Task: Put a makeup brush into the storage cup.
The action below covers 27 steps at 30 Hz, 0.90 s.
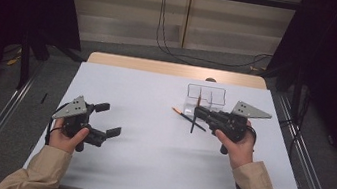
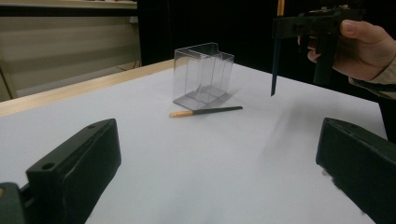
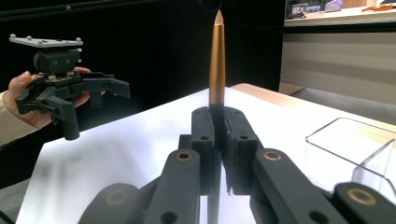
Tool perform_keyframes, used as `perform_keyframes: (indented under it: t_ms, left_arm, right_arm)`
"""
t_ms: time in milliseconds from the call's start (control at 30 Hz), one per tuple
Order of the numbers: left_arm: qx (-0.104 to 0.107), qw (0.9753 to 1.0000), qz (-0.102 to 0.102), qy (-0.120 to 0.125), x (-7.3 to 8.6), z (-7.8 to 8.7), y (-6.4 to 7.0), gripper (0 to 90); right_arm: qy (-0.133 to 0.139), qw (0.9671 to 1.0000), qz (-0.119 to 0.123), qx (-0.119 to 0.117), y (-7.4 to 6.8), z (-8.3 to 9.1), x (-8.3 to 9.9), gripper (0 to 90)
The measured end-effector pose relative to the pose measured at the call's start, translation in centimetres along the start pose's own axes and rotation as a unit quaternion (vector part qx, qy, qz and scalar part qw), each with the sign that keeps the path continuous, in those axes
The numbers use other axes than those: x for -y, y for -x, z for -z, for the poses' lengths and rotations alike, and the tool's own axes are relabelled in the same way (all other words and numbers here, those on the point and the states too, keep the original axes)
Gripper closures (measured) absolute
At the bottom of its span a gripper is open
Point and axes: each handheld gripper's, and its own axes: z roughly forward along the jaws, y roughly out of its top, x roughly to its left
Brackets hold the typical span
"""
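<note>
My right gripper [image 1: 198,113] is shut on a slim pen [image 1: 194,124] with a dark shaft and an orange end, held upright above the table. In the right gripper view the orange end [image 3: 216,60] rises from between the shut jaws of that gripper [image 3: 218,126]. A second, similar pen [image 1: 183,114] lies flat on the white table just left of it, in front of a clear plastic box [image 1: 206,95]. My left gripper [image 1: 108,119] hovers open at the left with nothing between its jaws. The left gripper view shows the lying pen [image 2: 205,111], the box [image 2: 203,74] and the held pen [image 2: 274,70].
The white table top [image 1: 146,162] has a wooden strip [image 1: 175,70] along its far edge. Metal rails run along both sides on the floor. Cables hang by the back wall. The left hand and its gripper [image 3: 93,105] appear far off in the right gripper view.
</note>
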Motion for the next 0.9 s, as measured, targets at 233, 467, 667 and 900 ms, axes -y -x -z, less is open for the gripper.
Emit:
perform_keyframes:
  t_ms: [233,467,667,900]
  left_arm:
    - [-0.015,0.9998,-0.003,-0.009,0.8,1.6,0.0,0.0]
    - [-0.027,0.9996,0.001,-0.012,1.4,2.9,-0.1,0.0]
    - [-0.031,0.9995,0.002,-0.008,1.7,3.7,-0.1,0.0]
    - [-0.035,0.9994,0.003,0.003,1.8,4.3,0.0,0.0]
  right_arm:
    - [0.001,1.0,0.0,0.006,0.5,0.4,0.0,83.8]
    - [0.0,0.9999,0.002,0.012,0.9,0.7,-0.2,83.7]
    - [0.001,0.9999,0.002,0.015,1.2,0.7,-0.2,83.7]
    - [-0.001,0.9998,0.004,0.018,1.7,0.8,-0.4,83.7]
